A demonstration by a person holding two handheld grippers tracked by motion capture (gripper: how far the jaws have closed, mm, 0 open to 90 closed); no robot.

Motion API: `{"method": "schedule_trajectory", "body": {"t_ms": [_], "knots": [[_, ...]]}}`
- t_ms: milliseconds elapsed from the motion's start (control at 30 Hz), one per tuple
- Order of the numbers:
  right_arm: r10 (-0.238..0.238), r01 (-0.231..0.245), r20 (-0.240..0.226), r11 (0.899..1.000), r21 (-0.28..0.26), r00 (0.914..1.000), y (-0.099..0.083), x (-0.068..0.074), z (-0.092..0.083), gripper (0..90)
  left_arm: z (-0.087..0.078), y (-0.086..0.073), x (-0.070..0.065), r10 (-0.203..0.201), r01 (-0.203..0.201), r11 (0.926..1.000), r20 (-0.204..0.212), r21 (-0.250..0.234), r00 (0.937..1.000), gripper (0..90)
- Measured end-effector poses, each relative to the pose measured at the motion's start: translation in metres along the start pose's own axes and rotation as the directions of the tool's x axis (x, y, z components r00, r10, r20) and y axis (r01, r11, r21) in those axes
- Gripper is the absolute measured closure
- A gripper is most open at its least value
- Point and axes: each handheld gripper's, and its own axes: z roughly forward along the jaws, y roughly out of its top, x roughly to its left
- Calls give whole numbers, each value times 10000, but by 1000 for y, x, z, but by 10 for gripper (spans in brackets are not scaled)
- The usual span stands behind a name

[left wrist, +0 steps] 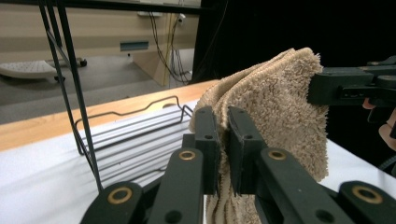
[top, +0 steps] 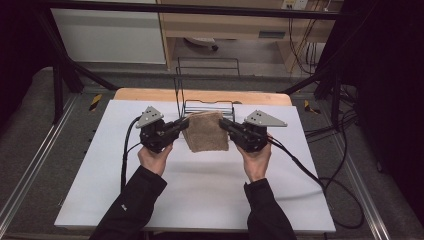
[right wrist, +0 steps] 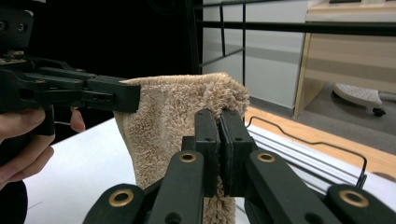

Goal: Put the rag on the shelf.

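Left gripper [top: 184, 124] is clamped on the left top corner of the tan terry towel [top: 206, 132], jaws pinching the cloth. Towel hangs lifted between both grippers, above the white table [top: 200, 185], just in front of the wire rack [top: 209, 106]. Right gripper [top: 223, 123] is clamped on the right top corner.

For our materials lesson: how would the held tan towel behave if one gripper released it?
Probably floppy: the tan towel sags in folds below the left gripper and right gripper, so the freed corner would likely drop. Its fuzzy pile suggests it is light and unlikely to slip.
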Motion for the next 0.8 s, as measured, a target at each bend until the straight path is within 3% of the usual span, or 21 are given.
{"method": "schedule_trajectory", "body": {"t_ms": [800], "knots": [[-147,181,346,9949,-994,9993,34,-4,3,872,-1,42,-1,152,-161,9943,-95,-1054,9998,829]]}}
